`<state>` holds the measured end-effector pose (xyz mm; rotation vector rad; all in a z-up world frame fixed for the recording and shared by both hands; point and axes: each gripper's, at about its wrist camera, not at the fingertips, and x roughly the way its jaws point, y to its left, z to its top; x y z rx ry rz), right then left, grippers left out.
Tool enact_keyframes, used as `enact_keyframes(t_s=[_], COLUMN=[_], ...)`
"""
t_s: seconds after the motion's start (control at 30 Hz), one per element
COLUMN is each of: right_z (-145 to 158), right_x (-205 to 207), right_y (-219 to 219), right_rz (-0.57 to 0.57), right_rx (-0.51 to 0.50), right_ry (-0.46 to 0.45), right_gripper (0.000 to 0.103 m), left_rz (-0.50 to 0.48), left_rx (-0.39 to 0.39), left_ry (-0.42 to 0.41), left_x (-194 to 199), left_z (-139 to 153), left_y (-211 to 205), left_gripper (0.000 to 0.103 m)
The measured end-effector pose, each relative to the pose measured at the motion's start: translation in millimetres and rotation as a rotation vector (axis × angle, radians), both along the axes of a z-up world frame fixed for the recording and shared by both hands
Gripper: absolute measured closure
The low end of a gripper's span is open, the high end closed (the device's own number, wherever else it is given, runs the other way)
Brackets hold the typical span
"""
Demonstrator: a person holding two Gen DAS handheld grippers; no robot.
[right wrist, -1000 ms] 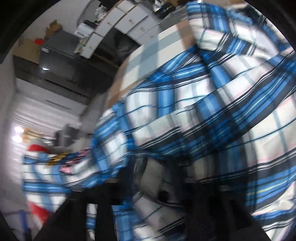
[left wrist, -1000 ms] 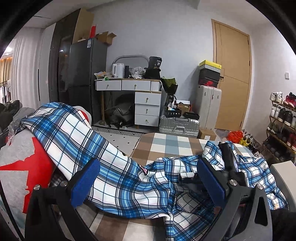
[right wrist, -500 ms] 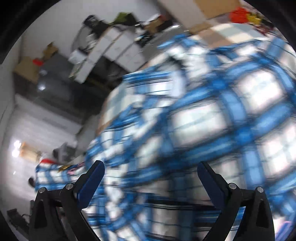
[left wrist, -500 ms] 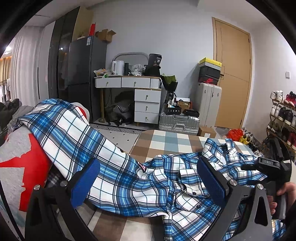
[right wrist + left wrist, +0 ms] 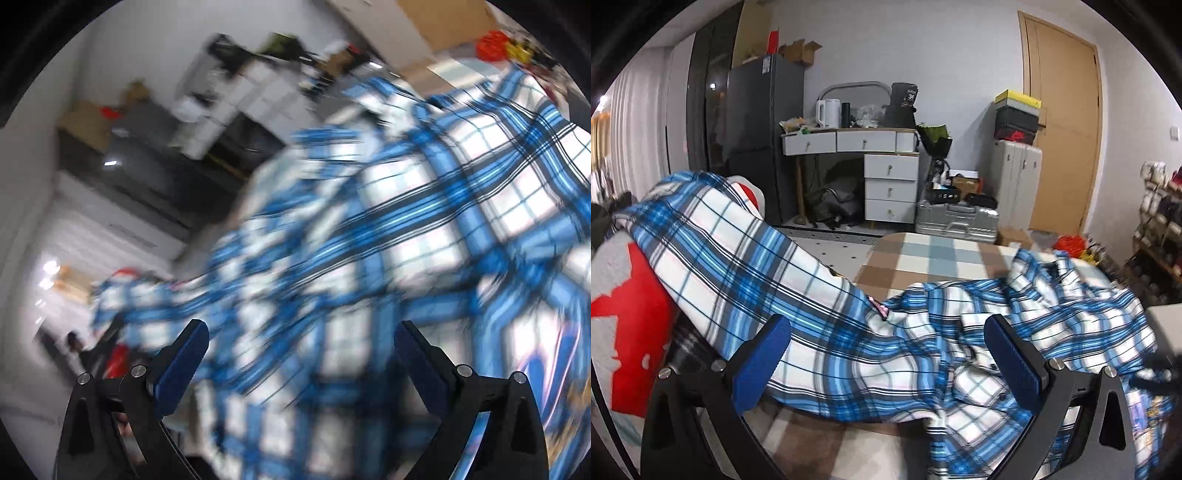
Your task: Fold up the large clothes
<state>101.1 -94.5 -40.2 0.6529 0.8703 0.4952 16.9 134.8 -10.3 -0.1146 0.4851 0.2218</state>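
A large blue-and-white plaid shirt lies crumpled across the checked table. One part of it runs up to the left over a grey and red garment. My left gripper is open just above the shirt's near edge, with the cloth below and beyond its blue pads and nothing pinched. In the blurred right wrist view the shirt fills the frame. My right gripper is open wide and holds nothing.
Behind the table stand a white desk with drawers, a dark fridge, a silver suitcase and a wooden door. A shoe rack lines the right wall. A dark blurred shape sits at the right edge.
My right gripper has let go of the shirt, opened wide and drawn back from it to the right. The shirt has settled flatter on the table. The left gripper has barely moved.
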Motion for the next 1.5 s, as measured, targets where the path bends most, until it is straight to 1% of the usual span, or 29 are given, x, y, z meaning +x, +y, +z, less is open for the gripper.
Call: enact_keyframes(t_s=[0.07,0.1,0.17,0.23,0.27,0.33,0.43,0.5,0.53,0.63,0.7,0.8,0.83,0.9,0.97,1.03,1.1,1.23,1.3,1.33,1.43,1.5], right_z=[9.7,12.6,12.1,9.5,9.1,10.2,9.3,12.8,13.2,17.0,16.9,15.8,15.4,15.3,15.5,15.5,15.2,13.3,12.6,12.4,11.6,11.2], right_x=[-31.6,-47.7,-67.6,-69.3,-66.5,-65.4,-65.9,-67.8,-69.7,-73.8,-76.1,-76.4,-76.9,-78.2,-78.9,-79.2,-79.3,-77.7,-77.6,-77.7,-77.7,-78.1], right_y=[8.4,7.9,7.9,5.9,2.7,-11.0,-21.6,-21.8,-21.3,-20.4,-22.2,-24.0,-23.9,-24.4,-25.4,-27.3,-29.9,-32.0,-31.5,-31.1,-30.7,-31.4], right_rz=[0.008,-0.004,-0.031,-0.053,-0.067,-0.095,-0.100,-0.095,-0.093,-0.071,-0.073,-0.075,-0.076,-0.082,-0.087,-0.093,-0.105,-0.110,-0.110,-0.111,-0.117,-0.120], right_rx=[-0.018,-0.041,-0.103,-0.126,-0.119,-0.056,0.019,0.038,0.038,0.057,0.098,0.133,0.131,0.129,0.128,0.138,0.148,0.160,0.150,0.142,0.131,0.138], right_ry=[-0.077,-0.118,-0.168,-0.163,-0.153,-0.151,-0.140,-0.149,-0.155,-0.170,-0.166,-0.164,-0.164,-0.169,-0.168,-0.169,-0.171,-0.166,-0.167,-0.169,-0.167,-0.164], right_gripper=[0.000,0.000,0.000,0.000,0.000,0.000,0.000,0.000,0.000,0.000,0.000,0.000,0.000,0.000,0.000,0.000,0.000,0.000,0.000,0.000,0.000,0.000], left_rz=[-0.003,-0.014,-0.023,-0.019,0.011,0.056,0.118,0.148,0.145,0.179,0.151,0.084,0.058,0.022,0.023,-0.004,-0.009,-0.022,-0.024,-0.014,0.020,0.038], left_rx=[-0.039,-0.063,-0.095,-0.121,-0.131,-0.196,-0.326,-0.399,-0.422,-0.485,-0.538,-0.629,-0.666,-0.758,-0.845,-0.920,-0.953,-0.978,-1.024,-1.045,-1.057,-1.065], left_ry=[0.009,0.013,0.016,0.007,0.004,-0.001,-0.003,0.004,0.009,0.025,0.032,0.007,-0.005,0.019,0.018,0.042,0.029,-0.004,-0.038,-0.048,-0.036,-0.061], left_x=[-3.3,-5.7,-9.1,-16.3,-21.6,-31.4,-49.7,-60.6,-63.5,-71.4,-76.4,-83.3,-84.1,-79.9,-77.5,-70.2,-67.4,-62.1,-62.7,-61.7,-53.9,-55.1], left_z=[6.1,12.3,25.2,40.7,50.2,64.7,81.2,91.4,95.6,104.8,103.5,91.1,83.9,65.0,54.9,40.6,36.3,37.8,33.8,30.0,23.6,23.1], left_y=[-0.5,0.0,3.5,14.5,25.5,54.1,109.4,149.5,166.9,216.6,239.1,258.1,263.2,273.2,283.1,286.7,289.3,294.5,303.5,309.3,315.4,319.4], left_gripper=[0.001,0.001,0.001,0.001,0.001,0.001,0.001,0.001,0.001,0.001,0.001,0.001,0.001,0.001,0.001,0.001,0.001,0.001,0.001,0.001,0.001,0.001])
